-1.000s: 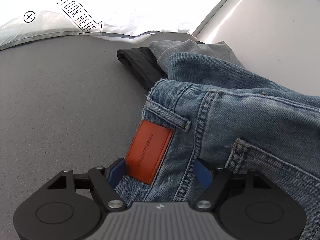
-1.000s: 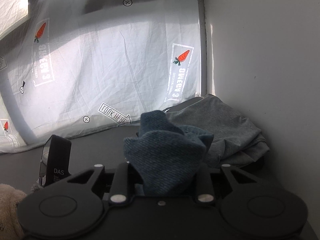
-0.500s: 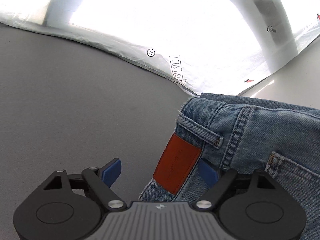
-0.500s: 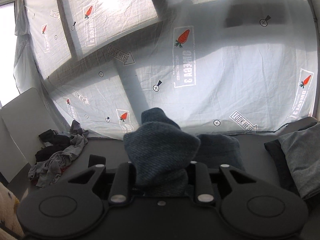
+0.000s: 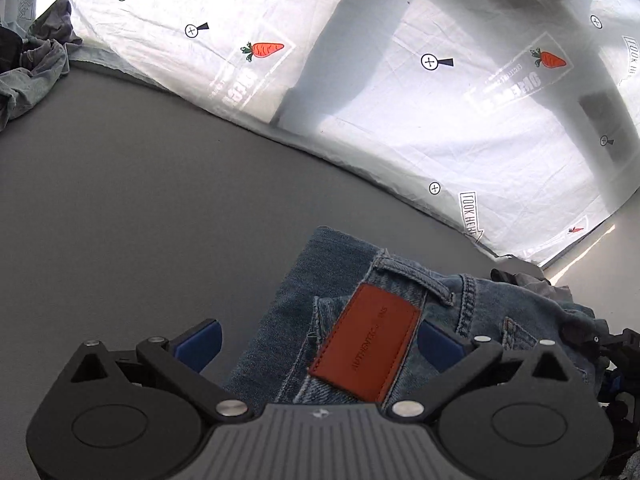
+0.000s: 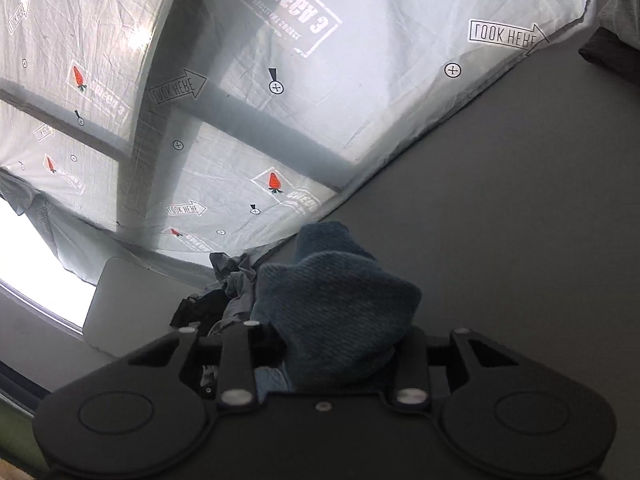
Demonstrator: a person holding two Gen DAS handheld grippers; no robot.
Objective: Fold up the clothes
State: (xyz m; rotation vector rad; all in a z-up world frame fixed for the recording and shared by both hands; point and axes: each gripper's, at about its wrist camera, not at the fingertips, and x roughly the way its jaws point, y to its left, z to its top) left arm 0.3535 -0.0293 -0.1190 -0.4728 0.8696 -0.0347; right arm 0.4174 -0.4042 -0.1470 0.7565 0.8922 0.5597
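White sheet [image 5: 400, 128] printed "LOOK HERE"; jeans [image 5: 460, 300] patch [image 5: 366, 346] reads "AUTHENTIC".

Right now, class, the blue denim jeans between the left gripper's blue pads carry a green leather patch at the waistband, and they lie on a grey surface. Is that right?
One detail is wrong: the leather patch on the blue denim jeans is orange-red, not green, as the left wrist view shows. The jeans do sit between the left gripper's opening blue pads, on the grey surface.

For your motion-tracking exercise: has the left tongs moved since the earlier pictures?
Yes. The left tongs swung leftward along the printed sheet; the crumpled clothes pile now shows at far left.
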